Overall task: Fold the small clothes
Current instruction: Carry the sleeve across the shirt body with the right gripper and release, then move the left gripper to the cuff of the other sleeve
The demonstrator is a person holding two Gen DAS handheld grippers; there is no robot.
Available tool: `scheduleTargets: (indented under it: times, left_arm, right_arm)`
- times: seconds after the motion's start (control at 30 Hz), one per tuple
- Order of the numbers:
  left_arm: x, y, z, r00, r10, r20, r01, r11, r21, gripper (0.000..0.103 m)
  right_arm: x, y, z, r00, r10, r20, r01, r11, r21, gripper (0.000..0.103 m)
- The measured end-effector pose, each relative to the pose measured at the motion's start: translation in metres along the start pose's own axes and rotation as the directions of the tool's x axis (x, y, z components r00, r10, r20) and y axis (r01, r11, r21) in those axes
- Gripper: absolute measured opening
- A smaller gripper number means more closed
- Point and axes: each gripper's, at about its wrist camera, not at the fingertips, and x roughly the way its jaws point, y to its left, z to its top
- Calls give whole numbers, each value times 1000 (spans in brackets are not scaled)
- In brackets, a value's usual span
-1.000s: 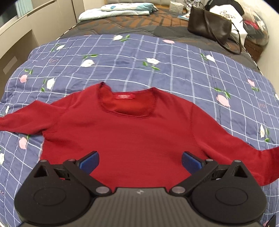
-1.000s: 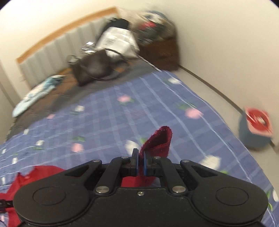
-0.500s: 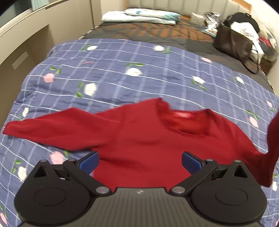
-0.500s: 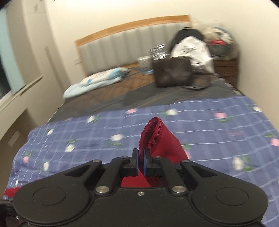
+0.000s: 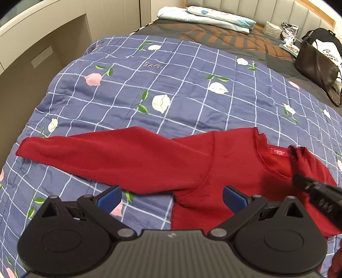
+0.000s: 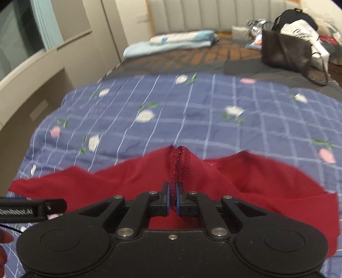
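Note:
A red sweater (image 5: 213,171) lies face up on the blue floral quilt (image 5: 181,89). Its left sleeve (image 5: 96,154) stretches flat to the left. My left gripper (image 5: 172,195) is open and empty, just above the sweater's left armpit. My right gripper (image 6: 173,198) is shut on the right sleeve's cuff (image 6: 179,164) and holds it over the sweater's chest near the neckline. In the left wrist view the right gripper (image 5: 316,192) comes in from the right with the cuff (image 5: 299,156) beside the red neck label (image 5: 277,152).
A dark handbag (image 5: 316,64) and white bags sit at the far right of the bed. Folded pale blue bedding (image 5: 205,16) lies by the headboard. A beige cabinet (image 5: 42,53) runs along the bed's left side.
My right gripper has carried the right sleeve cuff leftward over the sweater's body to the neckline. My left gripper has shifted left, toward the left sleeve and armpit, staying open.

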Motion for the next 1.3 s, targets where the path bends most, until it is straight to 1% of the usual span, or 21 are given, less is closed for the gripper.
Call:
scheduleTargets:
  times: [0.1, 0.13, 0.17, 0.2, 0.23, 0.3, 0.33, 0.37, 0.43, 0.47, 0.53, 0.6, 0.67, 0.73, 0.8, 0.83, 0.87, 0.97, 1.07, 1.13, 1.3]
  left_arm:
    - [7, -1, 0, 1000, -5, -6, 5, 1000, 8, 103]
    - [9, -3, -1, 1000, -7, -10, 7, 1000, 13, 103]
    - [11, -6, -1, 1000, -13, -11, 13, 1000, 17, 103]
    - [12, -9, -1, 1000, -19, -12, 19, 1000, 20, 103]
    - [14, -13, -1, 1000, -26, -14, 27, 999, 26, 103]
    - [18, -23, -2, 999, -42, -16, 42, 998, 39, 103]
    - [21, -28, -3, 999, -48, -18, 49, 998, 48, 103]
    - [24, -35, -4, 998, -55, -22, 57, 997, 60, 103]
    - [31, -51, -8, 997, -69, -33, 72, 993, 89, 103]
    - [35, -60, -10, 996, -74, -40, 78, 991, 107, 103]
    - [44, -78, -15, 996, -77, -55, 84, 987, 140, 103]
    - [53, -96, -21, 995, -73, -67, 84, 981, 176, 103]
    - [61, -110, -25, 995, -67, -80, 82, 976, 203, 103]
    - [70, -123, -29, 994, -52, -92, 72, 972, 225, 103]
    - [78, -132, -31, 994, -28, -102, 53, 969, 242, 103]
    - [81, -134, -32, 994, -19, -106, 45, 968, 248, 103]
    - [84, -137, -33, 994, -8, -110, 36, 967, 254, 103]
    - [93, -142, -34, 993, 22, -118, 10, 965, 262, 103]
    - [99, -142, -34, 991, 43, -126, -9, 965, 260, 103]
    - [102, -143, -35, 990, 55, -130, -19, 966, 258, 103]
    - [103, -143, -38, 988, 72, -134, -35, 965, 259, 103]
  right_arm:
    - [15, 12, -9, 999, 8, -34, -9, 1000, -22, 6]
    - [18, 15, -12, 999, 15, -45, -16, 999, -33, 9]
    - [20, 18, -15, 998, 25, -55, -28, 999, -41, 15]
    - [21, 18, -18, 998, 34, -60, -37, 998, -45, 17]
    - [19, 17, -20, 997, 39, -61, -42, 998, -47, 22]
    - [13, 11, -25, 998, 39, -58, -42, 998, -43, 35]
    - [9, 5, -27, 998, 40, -54, -42, 999, -33, 50]
    - [5, -4, -29, 998, 42, -47, -42, 999, -17, 59]
    - [-6, -24, -34, 999, 33, -33, -33, 999, 20, 62]
    - [-11, -34, -36, 999, 13, -31, -12, 999, 36, 64]
    - [-24, -63, -45, 999, -48, -25, 50, 995, 82, 65]
    - [-36, -95, -55, 993, -117, -30, 120, 983, 136, 65]
    - [-47, -132, -67, 979, -199, -47, 204, 959, 194, 65]
    - [-55, -169, -80, 963, -255, -83, 268, 929, 256, 64]
    - [-60, -199, -90, 949, -296, -105, 314, 907, 282, 60]
    - [-63, -212, -95, 941, -319, -115, 339, 902, 268, 55]
    - [-64, -219, -98, 936, -330, -123, 351, 901, 254, 47]
    - [-68, -235, -108, 921, -360, -150, 383, 909, 165, 38]
    - [-63, -232, -120, 907, -387, -168, 395, 918, 19, 36]
    - [-52, -225, -126, 902, -402, -159, 393, 916, -84, 34]
    - [-33, -207, -126, 909, -414, -54, 389, 887, -248, 35]
